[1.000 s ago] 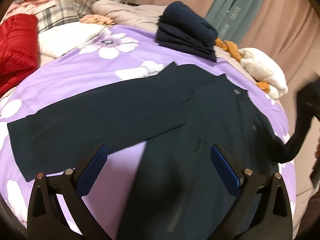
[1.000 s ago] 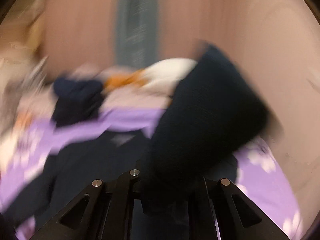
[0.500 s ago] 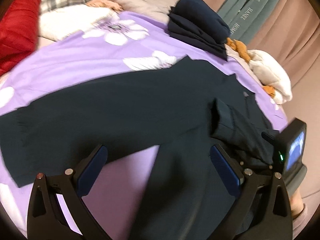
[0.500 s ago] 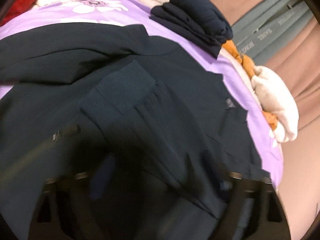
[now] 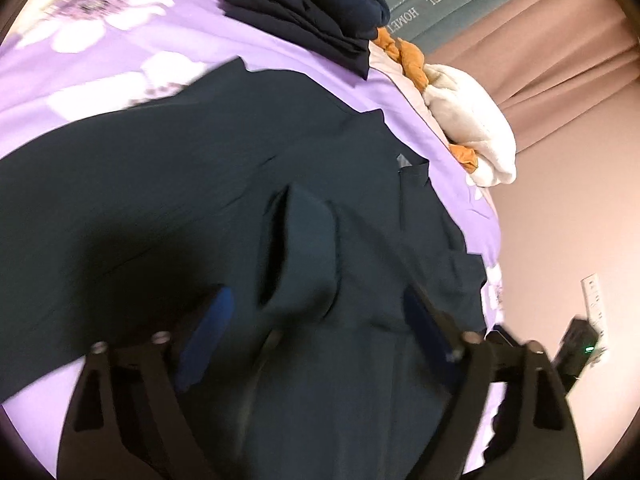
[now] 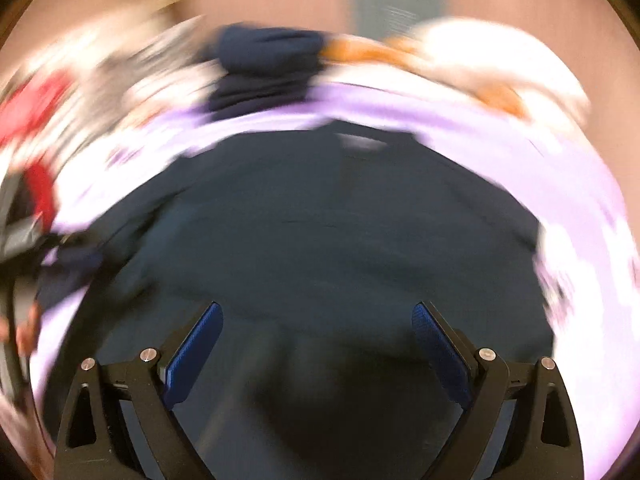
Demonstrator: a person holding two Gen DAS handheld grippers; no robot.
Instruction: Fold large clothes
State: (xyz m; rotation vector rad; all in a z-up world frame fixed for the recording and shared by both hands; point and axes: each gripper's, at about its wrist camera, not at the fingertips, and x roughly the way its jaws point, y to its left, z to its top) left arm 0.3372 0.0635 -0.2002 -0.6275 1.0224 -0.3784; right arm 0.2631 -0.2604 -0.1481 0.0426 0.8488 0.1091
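Through the left wrist view, my left tongs (image 5: 316,330) hang spread wide over the dark navy jacket (image 5: 168,208), gripping nothing. The jacket lies flat on the bed's purple floral sheet (image 5: 132,28), collar away from me, so its body serves as the base for folding. One sleeve is laid across the chest, its ribbed cuff (image 5: 308,248) resting just ahead of the tongs, which I judge is the first fold already set. Beyond the collar a folded navy stack (image 5: 304,4) sits near a white and orange garment (image 5: 468,128), probably set aside to keep the folding area free.

Through the right wrist view, heavily blurred, my right tongs (image 6: 318,354) are also parted and hold nothing, poised above the jacket's (image 6: 320,232) lower body. The sheet (image 6: 500,144) rings the jacket, with the navy stack (image 6: 264,64) and a red garment (image 6: 36,104) at the far edge. At the left margin I think I see the other gripper, though I cannot be sure. I judge the opposite sleeve comes next.
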